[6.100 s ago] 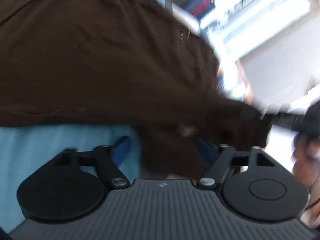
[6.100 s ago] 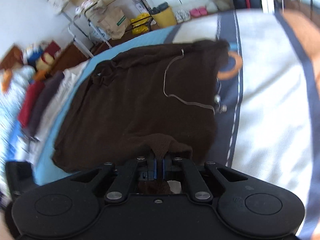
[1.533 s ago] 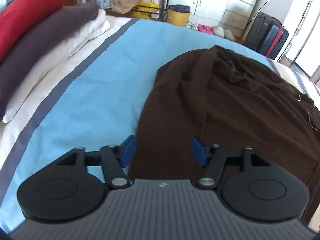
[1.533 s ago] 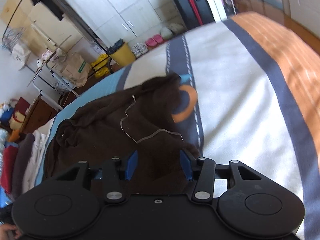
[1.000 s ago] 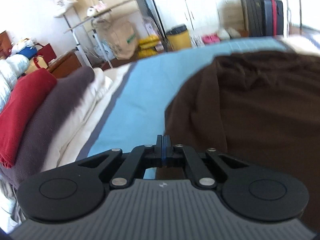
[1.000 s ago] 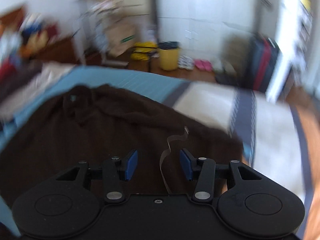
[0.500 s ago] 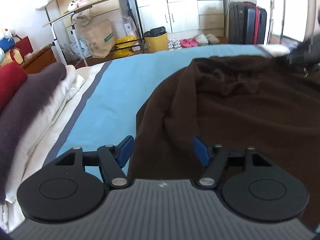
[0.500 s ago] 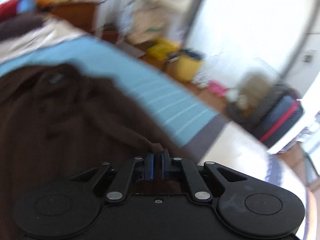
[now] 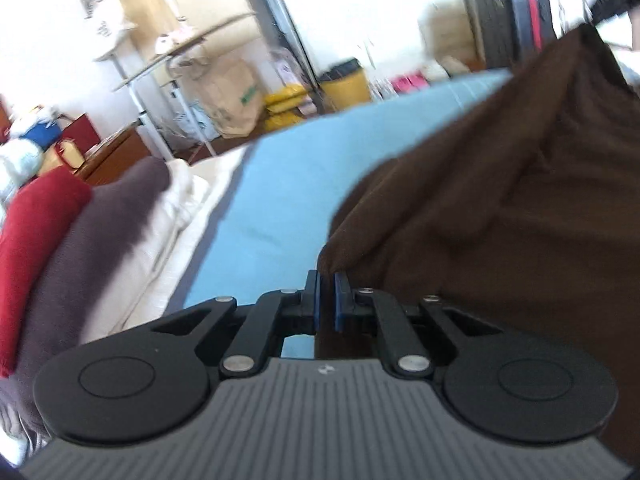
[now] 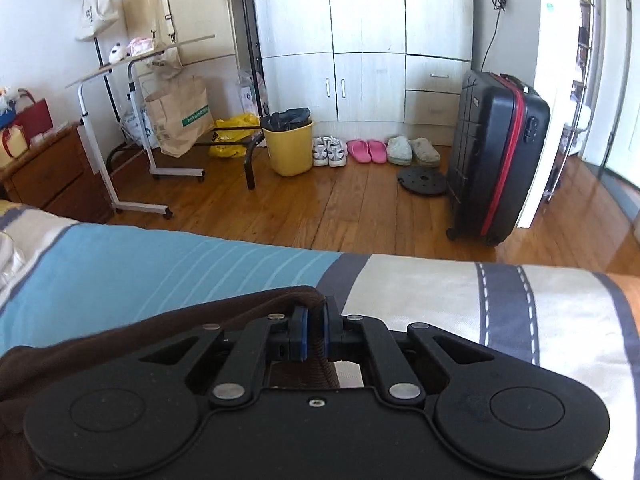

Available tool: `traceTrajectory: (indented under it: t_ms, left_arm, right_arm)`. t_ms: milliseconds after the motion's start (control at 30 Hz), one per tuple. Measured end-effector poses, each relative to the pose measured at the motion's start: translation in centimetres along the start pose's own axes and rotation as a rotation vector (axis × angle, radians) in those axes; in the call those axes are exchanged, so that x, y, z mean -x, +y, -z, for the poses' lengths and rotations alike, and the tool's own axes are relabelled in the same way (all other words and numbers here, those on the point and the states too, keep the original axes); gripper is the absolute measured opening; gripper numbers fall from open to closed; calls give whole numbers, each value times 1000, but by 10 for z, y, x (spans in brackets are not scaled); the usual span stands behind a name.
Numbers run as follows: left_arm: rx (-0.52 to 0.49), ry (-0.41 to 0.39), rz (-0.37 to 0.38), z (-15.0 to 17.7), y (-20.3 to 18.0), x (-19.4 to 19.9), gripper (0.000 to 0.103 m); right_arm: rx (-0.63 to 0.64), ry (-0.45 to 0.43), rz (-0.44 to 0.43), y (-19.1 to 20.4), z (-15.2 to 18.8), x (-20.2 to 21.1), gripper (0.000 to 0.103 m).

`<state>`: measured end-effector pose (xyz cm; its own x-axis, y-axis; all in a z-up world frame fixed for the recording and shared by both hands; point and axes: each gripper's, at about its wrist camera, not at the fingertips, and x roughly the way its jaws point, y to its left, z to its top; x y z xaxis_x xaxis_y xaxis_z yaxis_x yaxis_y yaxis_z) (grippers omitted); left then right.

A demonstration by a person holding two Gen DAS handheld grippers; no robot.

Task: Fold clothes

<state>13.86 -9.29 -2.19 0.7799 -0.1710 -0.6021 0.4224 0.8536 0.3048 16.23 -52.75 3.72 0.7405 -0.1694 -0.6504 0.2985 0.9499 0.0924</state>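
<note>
A dark brown garment lies on the blue-striped bed. Its far corner is pulled up toward the top right of the left wrist view. My left gripper is closing on the garment's near left edge, and brown cloth sits pinched between the blue pads. In the right wrist view, my right gripper is shut on a thick hem of the same garment, which trails off to the left over the bed.
Folded red, grey and white clothes are stacked at the bed's left side. Beyond the bed's end is wooden floor with a black suitcase, a yellow bin, shoes, a rolling table and a white wardrobe.
My left jaws, open half a second ago around the garment's edge, have come together on it. The right gripper has carried its hem sideways, raising the garment's far corner.
</note>
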Motion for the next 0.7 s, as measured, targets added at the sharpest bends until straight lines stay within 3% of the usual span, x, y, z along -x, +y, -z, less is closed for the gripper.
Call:
traceTrajectory:
  t_ms: [133, 267, 433, 533, 567, 600, 633, 700]
  left_arm:
    - [9, -87, -39, -19, 12, 11, 5]
    - [76, -138, -12, -55, 39, 3, 5]
    - [196, -186, -17, -128, 73, -37, 5]
    - [314, -207, -37, -168, 93, -70, 7]
    - [370, -185, -21, -176, 100, -87, 9]
    - [432, -137, 16, -181, 107, -107, 21]
    - [497, -46, 65, -181, 114, -129, 40]
    - [619, 148, 114, -169, 124, -164, 39]
  right_arm:
    - [-16, -16, -40, -3, 10, 5, 6]
    - [-28, -4, -62, -8, 5, -1, 7]
    - [-97, 43, -86, -19, -8, -22, 7]
    - [-65, 56, -77, -12, -4, -42, 7]
    - [-56, 61, -61, -9, -2, -48, 7]
    - [-74, 64, -25, -6, -1, -52, 7]
    - [-91, 68, 12, -2, 1, -57, 7]
    - [-136, 95, 102, 5, 5, -64, 17]
